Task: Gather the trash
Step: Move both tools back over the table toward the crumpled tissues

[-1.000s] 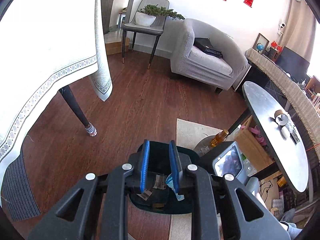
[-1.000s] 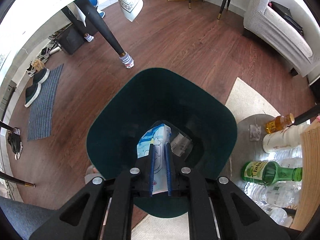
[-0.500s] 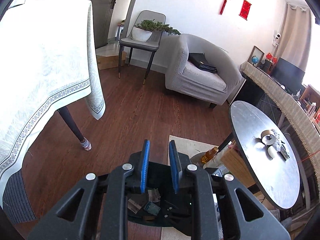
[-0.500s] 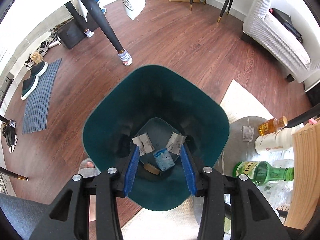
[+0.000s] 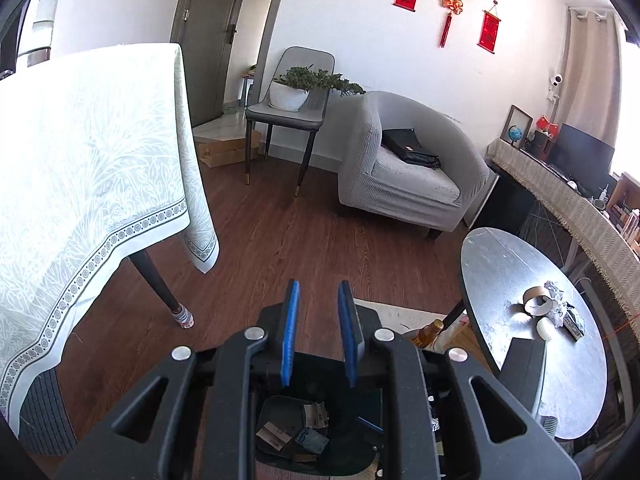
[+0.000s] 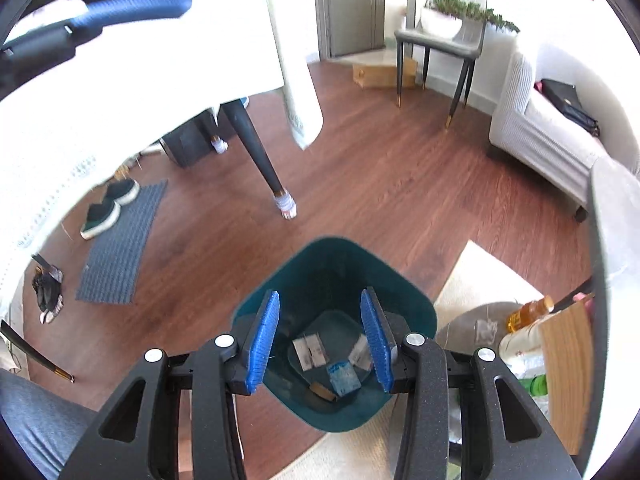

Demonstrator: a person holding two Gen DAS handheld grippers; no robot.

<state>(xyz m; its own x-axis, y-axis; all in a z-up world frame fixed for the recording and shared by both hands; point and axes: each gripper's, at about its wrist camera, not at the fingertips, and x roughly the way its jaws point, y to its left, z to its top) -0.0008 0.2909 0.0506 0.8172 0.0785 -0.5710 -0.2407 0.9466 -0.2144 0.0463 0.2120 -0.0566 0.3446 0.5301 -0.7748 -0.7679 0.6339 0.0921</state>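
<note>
A dark green trash bin point(image 6: 336, 264) stands on the wood floor, and I look down into it. On its bottom lie a blue-white wrapper point(image 6: 343, 376) and several paper scraps point(image 6: 310, 354). My right gripper point(image 6: 322, 340) is open and empty, high above the bin's mouth. My left gripper point(image 5: 319, 332) is open and empty, also above the bin point(image 5: 320, 464), where the scraps point(image 5: 296, 434) show below it. More trash point(image 5: 554, 306) lies on the round grey table point(image 5: 516, 280) to the right. The left gripper also shows in the right wrist view point(image 6: 120, 4), top left.
A dining table with a white cloth point(image 5: 88, 184) stands at the left, its leg point(image 6: 260, 164) near the bin. A grey armchair point(image 5: 404, 172), a chair with a plant point(image 5: 296, 96), bottles point(image 6: 528, 312) by a beige rug point(image 6: 476, 280), shoes and a mat point(image 6: 116, 236).
My right gripper opened and dropped the blue-white wrapper into the bin, then rose and tilted up. My left gripper also lifted away from the bin and tilted up toward the room.
</note>
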